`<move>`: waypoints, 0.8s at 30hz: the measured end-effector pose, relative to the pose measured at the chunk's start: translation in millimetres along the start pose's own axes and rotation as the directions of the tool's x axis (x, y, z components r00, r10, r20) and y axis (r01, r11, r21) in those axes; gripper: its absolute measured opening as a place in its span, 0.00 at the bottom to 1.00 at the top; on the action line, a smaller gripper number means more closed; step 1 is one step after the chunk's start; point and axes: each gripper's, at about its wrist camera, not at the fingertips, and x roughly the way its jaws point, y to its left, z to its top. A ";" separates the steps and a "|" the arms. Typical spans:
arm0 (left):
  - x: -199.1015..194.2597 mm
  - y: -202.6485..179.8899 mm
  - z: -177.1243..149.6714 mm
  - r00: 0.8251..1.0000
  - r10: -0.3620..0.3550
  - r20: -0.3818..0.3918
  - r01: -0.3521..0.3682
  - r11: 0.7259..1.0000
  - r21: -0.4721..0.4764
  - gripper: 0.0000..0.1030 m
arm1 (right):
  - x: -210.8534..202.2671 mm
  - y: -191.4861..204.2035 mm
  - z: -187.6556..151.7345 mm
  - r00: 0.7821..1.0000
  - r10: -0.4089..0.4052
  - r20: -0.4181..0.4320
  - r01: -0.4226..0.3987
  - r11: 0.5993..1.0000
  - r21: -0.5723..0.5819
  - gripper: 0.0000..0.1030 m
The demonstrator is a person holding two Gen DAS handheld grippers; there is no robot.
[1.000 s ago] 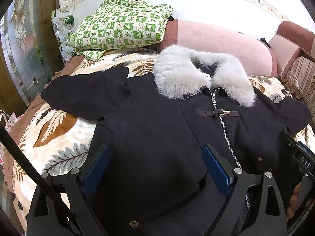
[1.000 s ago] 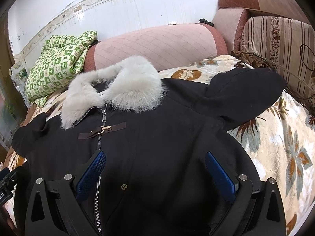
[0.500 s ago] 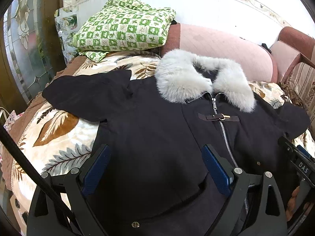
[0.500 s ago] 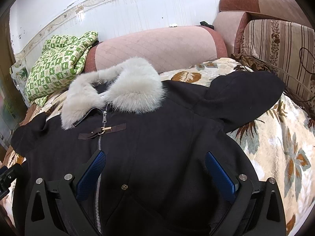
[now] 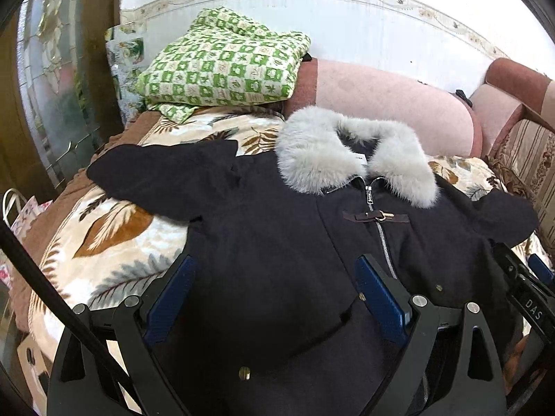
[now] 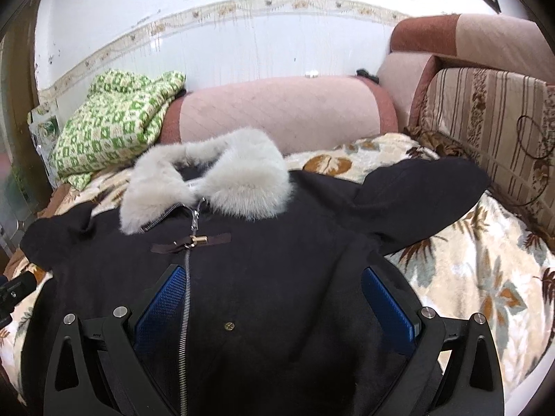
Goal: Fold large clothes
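A black coat [image 5: 277,249] with a grey fur collar [image 5: 312,152] lies front up and zipped on a leaf-print blanket [image 5: 104,242], sleeves spread out to both sides. It also shows in the right wrist view [image 6: 277,277], with its collar [image 6: 242,180] and right sleeve [image 6: 416,201]. My left gripper [image 5: 274,298] is open above the coat's lower left front, holding nothing. My right gripper [image 6: 277,305] is open above the lower right front, beside the zipper [image 6: 185,294], holding nothing. The right gripper's edge shows in the left wrist view [image 5: 527,294].
A green checked folded quilt [image 5: 222,66] sits at the back left on a pink bolster [image 5: 381,100]. A striped sofa cushion [image 6: 492,121] stands on the right. A glass door [image 5: 52,86] and a bag [image 5: 20,215] are on the left.
Both grippers have tilted up and drawn back a little, so the coat sits lower in both views. The coat has not moved. Both grippers stay open.
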 end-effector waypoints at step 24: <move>-111.1 7.5 -34.6 0.997 -0.064 -0.036 0.063 0.997 -0.040 0.90 | -95.0 -17.9 -39.6 0.994 0.031 -0.107 -0.027 0.999 0.045 0.99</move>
